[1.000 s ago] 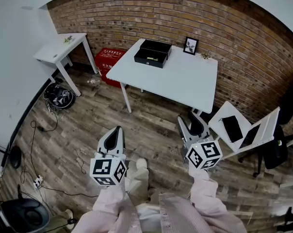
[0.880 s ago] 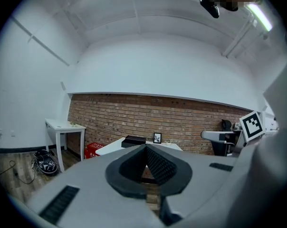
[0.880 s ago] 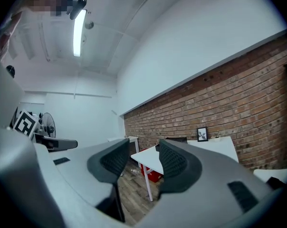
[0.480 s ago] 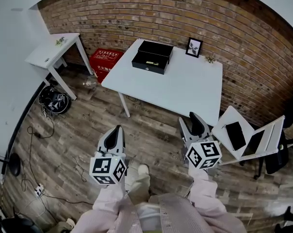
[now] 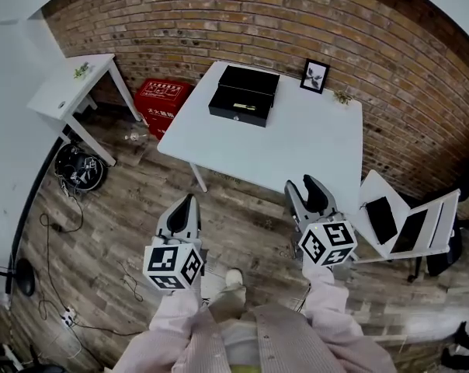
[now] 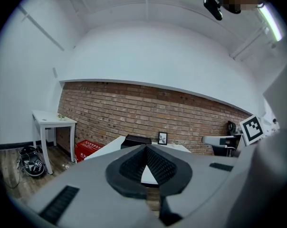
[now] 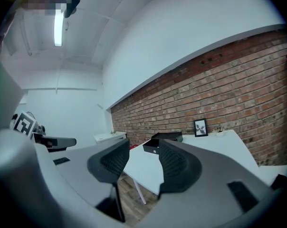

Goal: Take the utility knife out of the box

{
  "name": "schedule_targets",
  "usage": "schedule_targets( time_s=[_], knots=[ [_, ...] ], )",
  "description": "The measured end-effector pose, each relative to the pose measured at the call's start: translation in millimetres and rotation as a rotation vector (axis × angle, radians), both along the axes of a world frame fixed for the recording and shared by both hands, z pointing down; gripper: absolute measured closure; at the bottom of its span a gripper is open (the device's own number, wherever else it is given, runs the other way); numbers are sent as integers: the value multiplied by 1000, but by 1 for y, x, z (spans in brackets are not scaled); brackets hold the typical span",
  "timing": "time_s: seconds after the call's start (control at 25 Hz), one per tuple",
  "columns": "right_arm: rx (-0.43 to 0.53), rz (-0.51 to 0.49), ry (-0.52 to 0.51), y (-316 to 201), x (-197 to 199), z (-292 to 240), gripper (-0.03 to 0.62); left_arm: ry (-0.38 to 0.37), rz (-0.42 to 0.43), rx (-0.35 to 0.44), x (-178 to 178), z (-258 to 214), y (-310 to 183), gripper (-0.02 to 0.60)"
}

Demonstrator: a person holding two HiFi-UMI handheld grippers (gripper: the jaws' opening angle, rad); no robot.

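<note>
Left tool [image 5: 189, 202]: held in front of the person over the wooden floor [image 5: 242, 220], short of the counter's near edge. In the left gripper view the jaws are seen closed tip to tip, and nothing is gripped between them.
Right tool [image 5: 305, 186]: held beside the left one and well apart from it, its tips seen at the near edge of the counter. In the right gripper view the jaws are seen standing apart, with a clear gap. Nothing is held in that gap.
Counter [image 5: 304, 142]: a white table set against the brick wall [image 5: 219, 22], with both tools pointed toward it.
Box [image 5: 244, 95]: black, placed on the far left part of the counter, near the wall. The lid is open and laid back toward the wall. The box is well apart from both tools.
Utility knife [image 5: 244, 107]: seen as a small yellowish elongated item lying inside the open box. It is too small for further detail to be read, and it is touched by neither tool.
Picture frame [image 5: 315, 74]: stood upright at the far edge of the counter, to the right of the box.
Small plant [image 5: 343, 97]: placed just beside the frame, toward the far right corner.
Red crate [image 5: 163, 98]: set on the floor against the wall, left of the counter.
Side table [image 5: 67, 92]: white, set further left, apart from the counter.
</note>
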State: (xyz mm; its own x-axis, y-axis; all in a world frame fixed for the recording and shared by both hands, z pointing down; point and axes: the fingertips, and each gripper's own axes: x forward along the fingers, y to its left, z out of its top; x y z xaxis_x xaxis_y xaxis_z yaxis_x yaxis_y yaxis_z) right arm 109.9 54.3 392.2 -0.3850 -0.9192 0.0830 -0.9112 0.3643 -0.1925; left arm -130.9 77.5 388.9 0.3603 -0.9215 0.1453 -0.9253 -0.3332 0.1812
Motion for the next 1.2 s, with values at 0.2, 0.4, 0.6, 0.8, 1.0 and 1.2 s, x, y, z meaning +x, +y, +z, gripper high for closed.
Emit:
schedule_targets(
  time_s=[0.2, 0.4, 0.6, 0.8, 1.0, 1.2],
  knots=[
    [-1, 40, 10, -22, -3, 2, 418, 16, 32, 2, -4, -1, -35, 589],
    [7, 62, 7, -38, -3, -1, 418, 19, 61, 10, -3, -2, -54, 589],
    [2, 73, -7, -53, -5, 0, 418, 40, 70, 0, -5, 2, -70, 589],
    [-5, 49, -23, -76, -12, 6, 418, 45, 69, -15, -5, 9, -91, 589],
    [-12, 13, -21, -108, -20, 13, 418, 53, 56, -28, -9, 16, -123, 589],
    [-24, -8, -18, -149, -19, 18, 418, 53, 54, -34, -3, 17, -164, 589]
  ],
)
